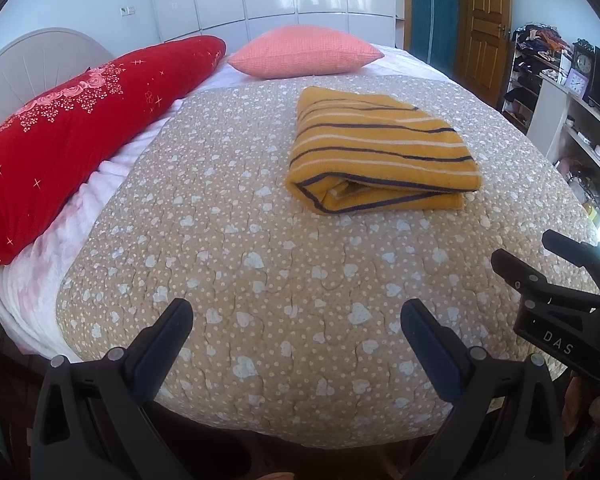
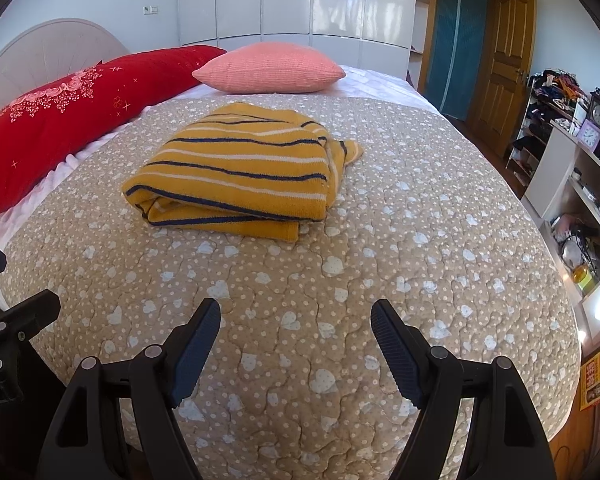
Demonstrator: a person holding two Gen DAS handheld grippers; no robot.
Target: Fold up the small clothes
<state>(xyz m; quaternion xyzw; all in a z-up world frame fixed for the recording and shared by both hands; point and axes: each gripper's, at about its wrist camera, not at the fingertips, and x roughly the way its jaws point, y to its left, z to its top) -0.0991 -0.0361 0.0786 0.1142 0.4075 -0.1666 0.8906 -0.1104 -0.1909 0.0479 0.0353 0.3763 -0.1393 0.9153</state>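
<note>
Folded striped garment (image 1: 382,150) lies mid-bed on the quilt (image 1: 260,280), well ahead of both tools. Left hand-held gripper (image 1: 296,320) and right hand-held gripper (image 2: 296,320): fingers apart, empty. Tidying suggestion: tuck the protruding far corner under, keeping edges square.

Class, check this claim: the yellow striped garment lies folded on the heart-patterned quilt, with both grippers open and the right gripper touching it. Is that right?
One detail is wrong. The right gripper is not touching the yellow striped garment; the right wrist view shows bare quilt between them. The rest holds, including the open left gripper.
</note>
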